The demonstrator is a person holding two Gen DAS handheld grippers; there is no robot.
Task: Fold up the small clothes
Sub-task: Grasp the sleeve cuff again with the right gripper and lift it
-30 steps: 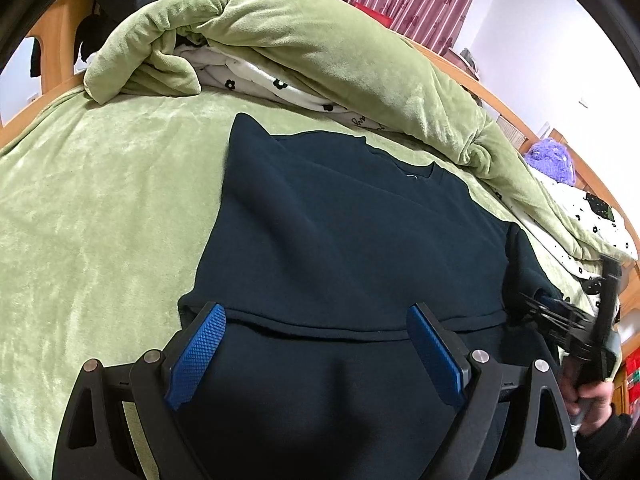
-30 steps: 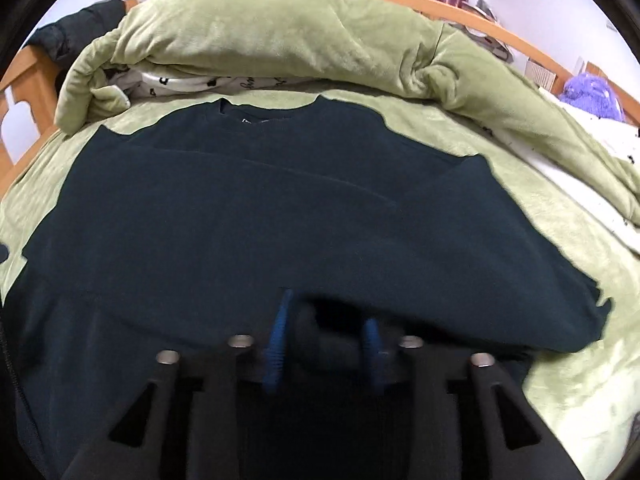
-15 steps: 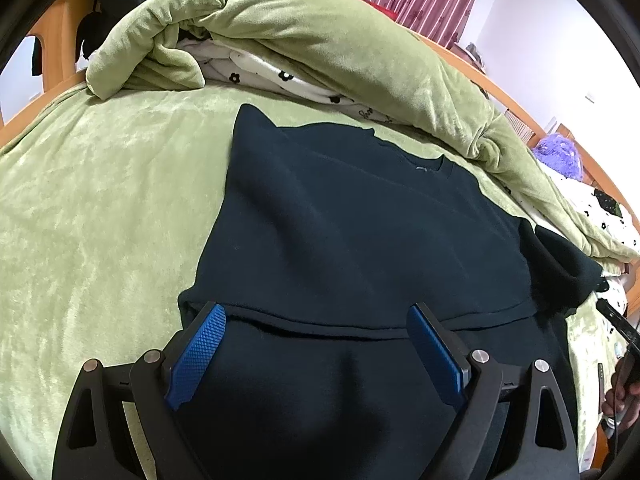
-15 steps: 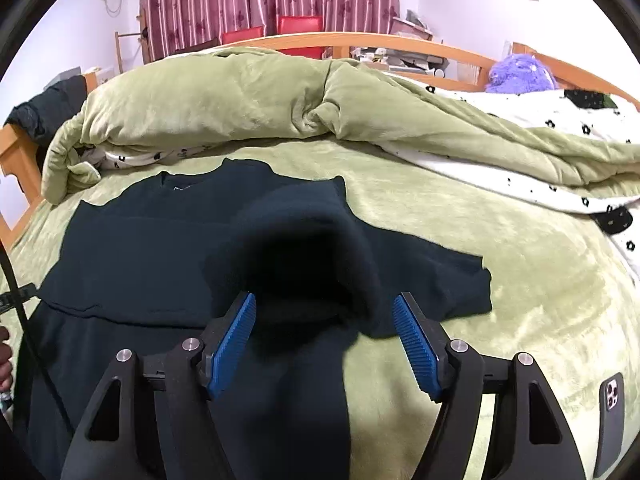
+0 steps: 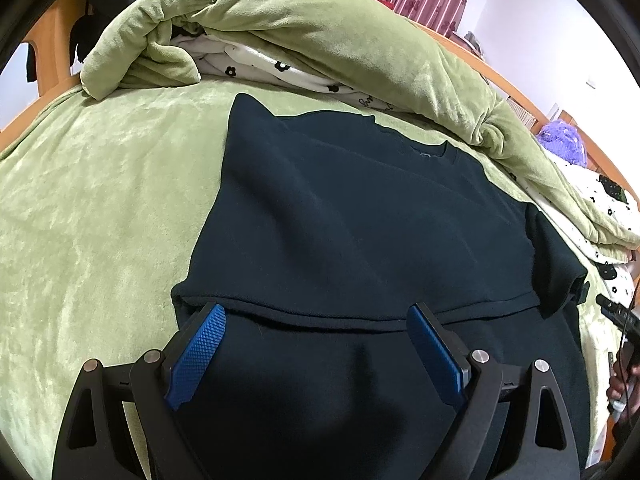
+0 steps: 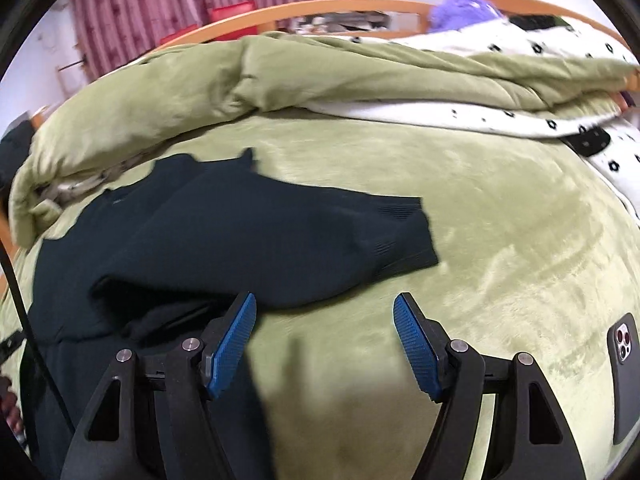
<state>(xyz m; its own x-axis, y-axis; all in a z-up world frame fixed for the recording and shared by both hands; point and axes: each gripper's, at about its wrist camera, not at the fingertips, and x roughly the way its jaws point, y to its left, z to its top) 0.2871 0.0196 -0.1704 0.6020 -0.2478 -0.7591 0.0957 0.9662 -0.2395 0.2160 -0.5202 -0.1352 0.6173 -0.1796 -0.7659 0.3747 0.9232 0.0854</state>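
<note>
The dark sweater [image 5: 360,232] lies flat on the green bedspread [image 5: 100,208], neckline toward the heaped green duvet [image 5: 320,32] at the far side, hem toward the person. Its body runs long from collar to hem, and a fold line already crosses it just ahead of the left gripper [image 5: 316,344]. One sleeve [image 6: 320,232] sticks out sideways onto bare bedspread, its ribbed cuff pointing away from the body.

That sleeve is what the coming move seems to turn on. It lies ahead of and to the left of the right gripper [image 6: 324,340], whose jaws have just been opening and now stand wide with nothing between them, only bedspread beneath. The right hand is plainly the nearer one to the cuff; its left pad [image 6: 234,344] sits just beside the sleeve's near edge.

The left gripper hangs over the lower body of the sweater, jaws spread wide, no cloth pinched between its pads that I can see.

A phone [image 6: 624,372] lies face down near the right edge of the bed, well apart from the garment.
</note>
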